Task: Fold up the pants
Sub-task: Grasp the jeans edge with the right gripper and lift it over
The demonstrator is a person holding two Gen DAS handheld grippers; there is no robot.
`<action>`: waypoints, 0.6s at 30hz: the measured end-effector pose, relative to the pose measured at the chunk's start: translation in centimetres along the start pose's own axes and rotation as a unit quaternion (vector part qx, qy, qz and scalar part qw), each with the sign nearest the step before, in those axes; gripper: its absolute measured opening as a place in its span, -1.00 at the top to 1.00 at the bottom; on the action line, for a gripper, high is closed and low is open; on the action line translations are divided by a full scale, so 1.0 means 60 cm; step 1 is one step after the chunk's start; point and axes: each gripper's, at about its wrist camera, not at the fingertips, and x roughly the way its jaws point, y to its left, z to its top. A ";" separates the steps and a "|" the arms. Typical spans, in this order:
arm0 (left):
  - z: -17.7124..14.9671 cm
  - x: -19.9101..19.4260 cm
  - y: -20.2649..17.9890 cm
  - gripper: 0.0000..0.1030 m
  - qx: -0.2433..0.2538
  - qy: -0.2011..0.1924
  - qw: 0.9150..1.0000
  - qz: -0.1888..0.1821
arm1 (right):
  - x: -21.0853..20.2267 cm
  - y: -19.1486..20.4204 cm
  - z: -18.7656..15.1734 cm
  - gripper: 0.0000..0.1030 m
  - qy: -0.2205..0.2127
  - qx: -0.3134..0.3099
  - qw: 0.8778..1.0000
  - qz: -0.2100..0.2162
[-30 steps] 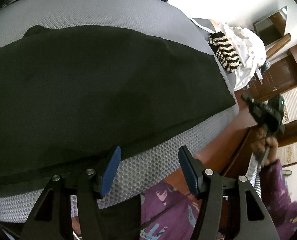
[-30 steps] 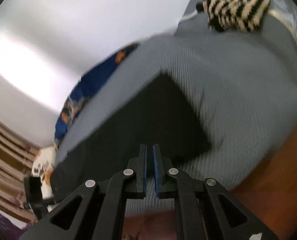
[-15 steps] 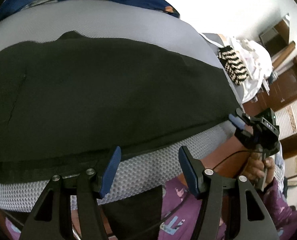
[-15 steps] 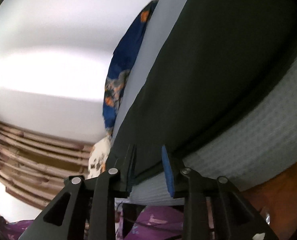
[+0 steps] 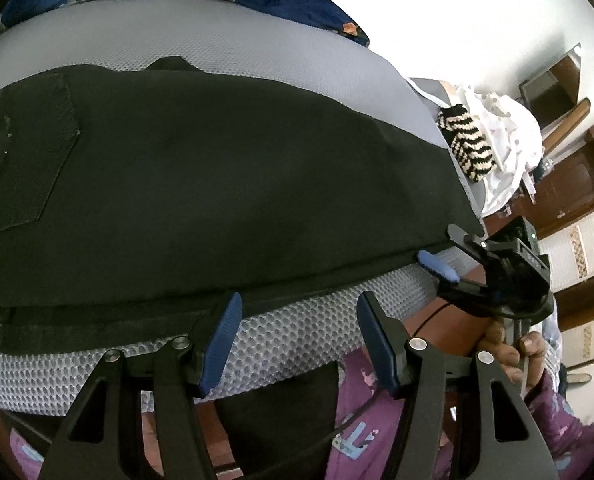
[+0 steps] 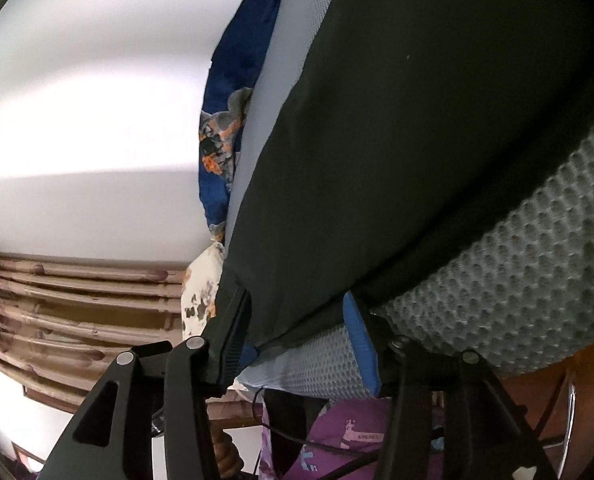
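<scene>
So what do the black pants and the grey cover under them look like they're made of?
The black pants look like matte, fairly heavy woven cotton, maybe denim: a stitched patch pocket with small shiny studs shows on the left. The grey bed cover looks like a soft synthetic mesh or waffle knit, going by its raised honeycomb cells and slight sheen. Exact fibres can't be told.

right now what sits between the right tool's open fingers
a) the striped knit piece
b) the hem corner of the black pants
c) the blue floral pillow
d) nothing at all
b: in the right wrist view the black pants hem corner lies between the right tool's parted blue pads.
</scene>
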 end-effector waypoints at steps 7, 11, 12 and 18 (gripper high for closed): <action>-0.005 -0.012 0.011 -0.18 -0.008 -0.002 1.000 -0.015 | 0.001 0.015 -0.001 0.01 -0.029 0.023 0.999 -0.036; -0.007 -0.024 0.023 -0.18 -0.014 -0.011 1.000 -0.023 | 0.007 0.009 -0.003 0.04 -0.040 0.047 0.997 -0.052; -0.007 -0.026 0.026 -0.18 -0.016 -0.011 1.000 -0.025 | 0.010 0.012 -0.003 0.03 -0.043 0.048 0.996 -0.056; -0.013 -0.041 0.042 -0.18 -0.019 -0.027 0.999 -0.028 | 0.044 0.032 -0.024 0.05 -0.065 0.035 0.995 -0.061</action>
